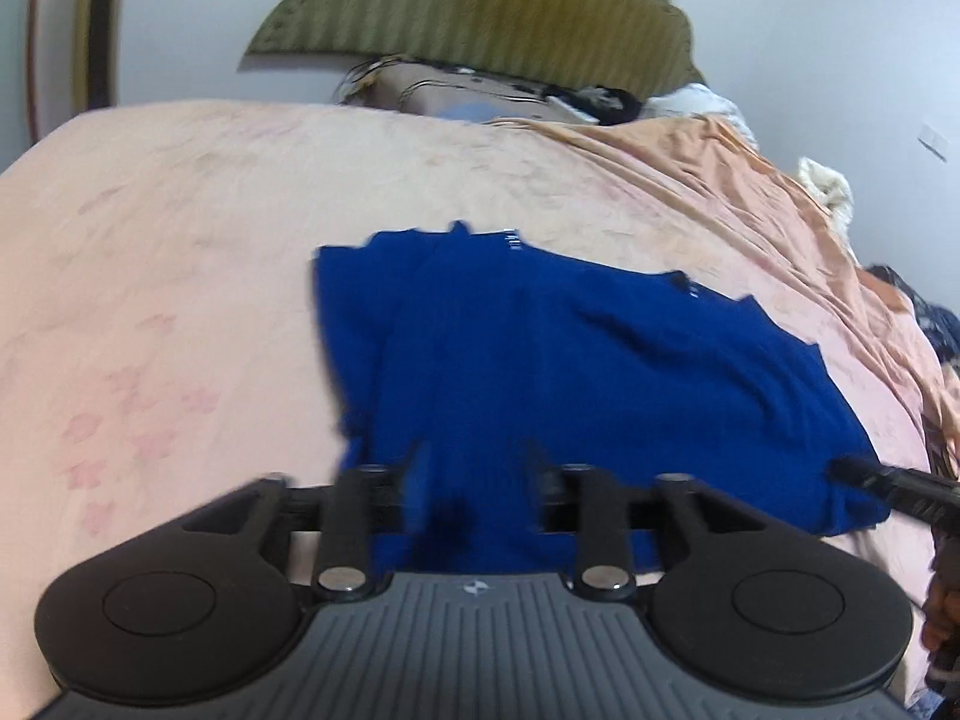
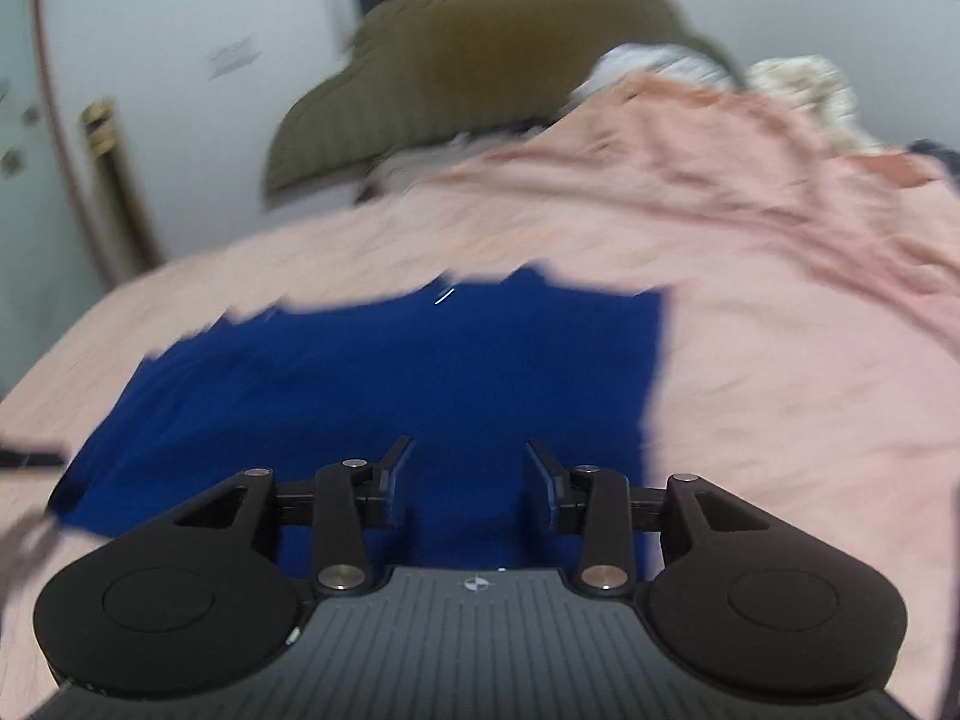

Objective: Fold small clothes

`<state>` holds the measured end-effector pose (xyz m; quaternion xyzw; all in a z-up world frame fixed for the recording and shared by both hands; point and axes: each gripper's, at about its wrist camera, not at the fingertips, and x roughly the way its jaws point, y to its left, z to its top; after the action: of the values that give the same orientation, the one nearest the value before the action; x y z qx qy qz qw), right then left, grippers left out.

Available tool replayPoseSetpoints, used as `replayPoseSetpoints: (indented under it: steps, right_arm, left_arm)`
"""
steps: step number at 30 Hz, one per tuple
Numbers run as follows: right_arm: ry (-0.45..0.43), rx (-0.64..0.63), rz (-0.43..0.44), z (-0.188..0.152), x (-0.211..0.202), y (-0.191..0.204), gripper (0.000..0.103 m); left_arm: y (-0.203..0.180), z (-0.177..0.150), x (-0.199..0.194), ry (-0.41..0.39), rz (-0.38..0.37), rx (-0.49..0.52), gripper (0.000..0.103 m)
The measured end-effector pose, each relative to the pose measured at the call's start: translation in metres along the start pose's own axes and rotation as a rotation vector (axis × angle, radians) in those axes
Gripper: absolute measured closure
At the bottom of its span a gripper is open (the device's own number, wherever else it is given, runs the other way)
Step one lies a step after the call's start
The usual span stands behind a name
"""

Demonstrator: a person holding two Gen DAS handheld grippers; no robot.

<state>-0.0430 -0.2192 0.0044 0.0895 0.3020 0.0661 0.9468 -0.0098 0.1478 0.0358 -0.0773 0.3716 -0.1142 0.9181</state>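
My left gripper (image 1: 474, 468) hangs with its jaws apart over the near hem of the blue garment (image 1: 540, 360), which lies spread on the pink bedsheet (image 1: 150, 240). My right gripper (image 2: 469, 462) is likewise parted and holds nothing above the cloth's near edge. I judge the fold barely begun; next both must pinch the hem.

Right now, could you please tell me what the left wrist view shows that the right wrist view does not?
Only the left wrist view shows the other gripper's dark tip at the blue garment's right edge, plus clutter under the headboard. Only the right wrist view shows the garment's straight right edge and a white bundle. Both show the garment on the pink sheet, the olive headboard, and open fingers over the cloth.
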Motion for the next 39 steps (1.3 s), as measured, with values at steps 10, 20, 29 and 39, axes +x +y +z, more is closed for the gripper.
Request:
replayPoseSetpoints:
  steps: [10, 20, 29, 39]
  right_arm:
    - [0.114, -0.155, -0.023, -0.019, -0.005, 0.022, 0.041]
    - [0.112, -0.192, -0.056, -0.021, 0.022, 0.044, 0.035]
    - [0.02, -0.152, -0.054, -0.005, 0.02, 0.066, 0.012]
    - [0.05, -0.16, -0.089, -0.017, 0.014, 0.074, 0.008]
  left_arm:
    - [-0.03, -0.01, 0.0, -0.035, 0.09, 0.169, 0.034]
    - [-0.043, -0.032, 0.027, 0.041, 0.143, 0.226, 0.027]
    - [-0.058, 0.011, 0.039, -0.071, 0.293, 0.324, 0.015]
    - [-0.053, 0.011, 0.062, 0.01, 0.3, 0.302, 0.015]
